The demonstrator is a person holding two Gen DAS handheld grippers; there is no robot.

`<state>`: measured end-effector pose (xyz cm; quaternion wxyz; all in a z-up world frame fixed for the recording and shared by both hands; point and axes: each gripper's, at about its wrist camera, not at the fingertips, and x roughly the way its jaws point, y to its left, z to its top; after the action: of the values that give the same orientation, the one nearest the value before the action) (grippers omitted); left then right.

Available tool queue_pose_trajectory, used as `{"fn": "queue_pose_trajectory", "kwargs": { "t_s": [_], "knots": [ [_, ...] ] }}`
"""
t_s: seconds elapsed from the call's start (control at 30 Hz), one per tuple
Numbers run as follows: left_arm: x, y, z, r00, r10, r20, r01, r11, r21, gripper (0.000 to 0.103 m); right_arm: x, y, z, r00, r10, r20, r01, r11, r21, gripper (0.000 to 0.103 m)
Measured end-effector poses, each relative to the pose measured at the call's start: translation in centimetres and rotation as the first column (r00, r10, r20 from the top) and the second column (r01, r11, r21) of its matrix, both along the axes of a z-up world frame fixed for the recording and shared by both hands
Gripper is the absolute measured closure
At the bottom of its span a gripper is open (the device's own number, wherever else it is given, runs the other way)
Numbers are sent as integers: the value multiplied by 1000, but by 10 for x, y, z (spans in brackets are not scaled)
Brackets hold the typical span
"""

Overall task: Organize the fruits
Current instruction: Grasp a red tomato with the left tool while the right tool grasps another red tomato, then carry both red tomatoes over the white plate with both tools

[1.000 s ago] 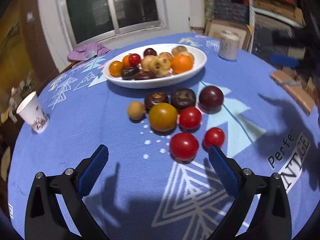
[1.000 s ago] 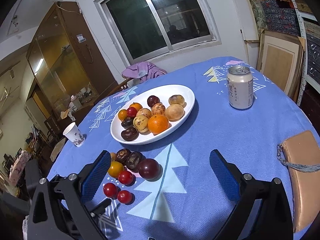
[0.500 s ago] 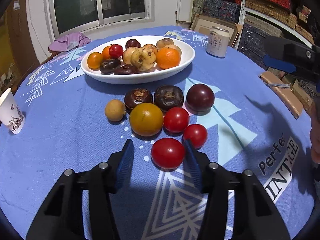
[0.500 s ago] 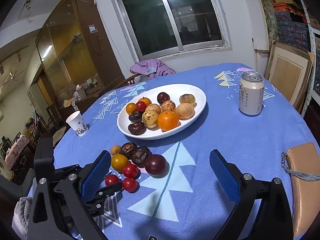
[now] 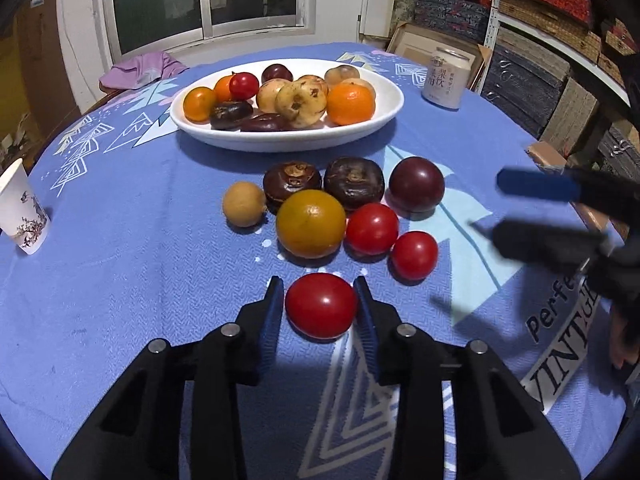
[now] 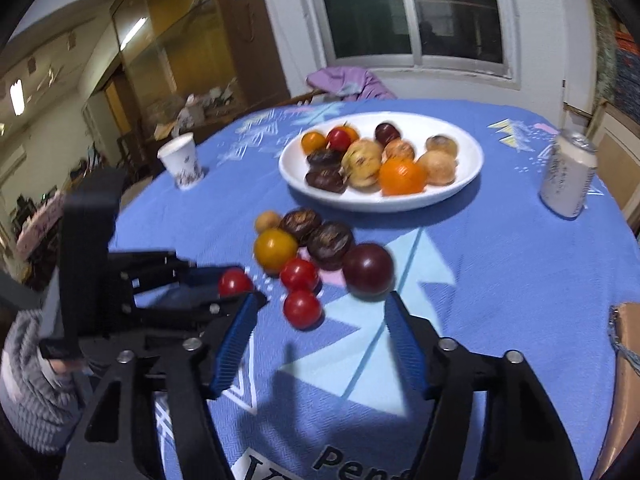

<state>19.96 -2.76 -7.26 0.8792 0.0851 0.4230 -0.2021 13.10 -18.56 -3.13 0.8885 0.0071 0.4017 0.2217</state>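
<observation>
A white oval plate [image 5: 384, 118] holds several fruits at the table's far side. Loose fruits lie in front of it: a yellow-orange fruit [image 5: 310, 223], two dark brown ones, a purple plum [image 5: 416, 184], a small tan fruit [image 5: 244, 204] and three red tomatoes. My left gripper [image 5: 320, 304] is shut on the nearest red tomato [image 5: 321, 305], which rests on the cloth; it also shows in the right wrist view [image 6: 234, 283]. My right gripper [image 6: 320, 332] is open and empty, low over the cloth just before another tomato [image 6: 302, 309] and the plum [image 6: 368, 269].
A drink can [image 5: 446, 78] stands right of the plate. A paper cup [image 5: 22, 208] stands at the left edge. A tan pouch [image 6: 624, 380] lies at the right. A purple cloth [image 5: 140, 70] hangs on a chair beyond the round blue-clothed table.
My left gripper has moved forward and closed its jaws around the nearest red tomato. My right gripper has swung down and left toward the loose fruits, with its jaws narrowed somewhat.
</observation>
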Motion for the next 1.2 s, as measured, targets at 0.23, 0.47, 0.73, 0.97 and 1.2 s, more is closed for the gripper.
{"fn": "queue_pose_trajectory", "kwargs": {
  "t_s": [0.23,0.47,0.73,0.97,1.2],
  "knots": [
    [-2,-4,0,1000,-2,14,1,999,35,67,2,32,-21,999,51,0,-51,990,-129,64],
    [-2,-3,-1,1000,11,5,-11,1000,25,67,10,34,-22,999,32,-14,-34,995,-95,76],
    [0,-1,-1,1000,27,-4,-27,1000,6,67,10,37,-23,1000,27,-14,-28,993,-115,77],
    [-5,4,6,997,70,26,-70,997,-31,71,7,40,-21,999,35,1,-34,991,-132,78],
    [-14,-1,53,982,65,178,-60,998,-33,71,-9,8,46,983,-28,182,28,1000,3,78]
  ]
}}
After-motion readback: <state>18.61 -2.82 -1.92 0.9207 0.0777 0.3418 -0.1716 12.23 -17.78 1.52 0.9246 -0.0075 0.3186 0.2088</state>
